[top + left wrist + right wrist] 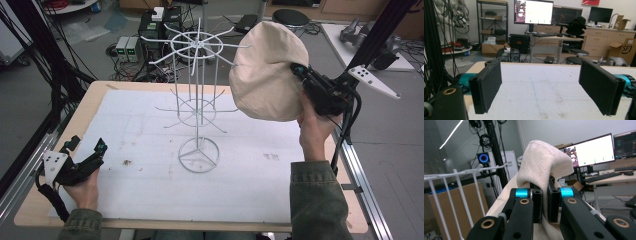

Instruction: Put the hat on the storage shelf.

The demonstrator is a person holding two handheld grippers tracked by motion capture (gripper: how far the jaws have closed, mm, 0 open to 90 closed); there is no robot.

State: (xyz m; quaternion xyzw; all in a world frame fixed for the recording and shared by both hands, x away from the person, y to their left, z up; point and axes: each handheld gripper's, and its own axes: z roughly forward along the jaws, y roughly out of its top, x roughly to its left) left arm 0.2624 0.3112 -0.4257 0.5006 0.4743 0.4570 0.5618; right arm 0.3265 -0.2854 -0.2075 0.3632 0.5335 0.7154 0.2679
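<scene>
Above the papered table [150, 200], the right gripper [299, 71] pinches a beige cap [265, 75] beside the wire rack [197, 100], not yet hung; the left gripper [89, 150] rests wide open.

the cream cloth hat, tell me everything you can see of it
The cream cloth hat is a soft, round, woven-fabric cap, plain and unmarked, with a stitched seam along its edge. It hangs in the air beside the top ring of the white wire rack, at the table's far right, its domed side toward the high camera. The right gripper is shut on a fold of its edge, and the cloth drapes limply over the black fingers. Whether it touches the rack's prongs I cannot tell.
</scene>
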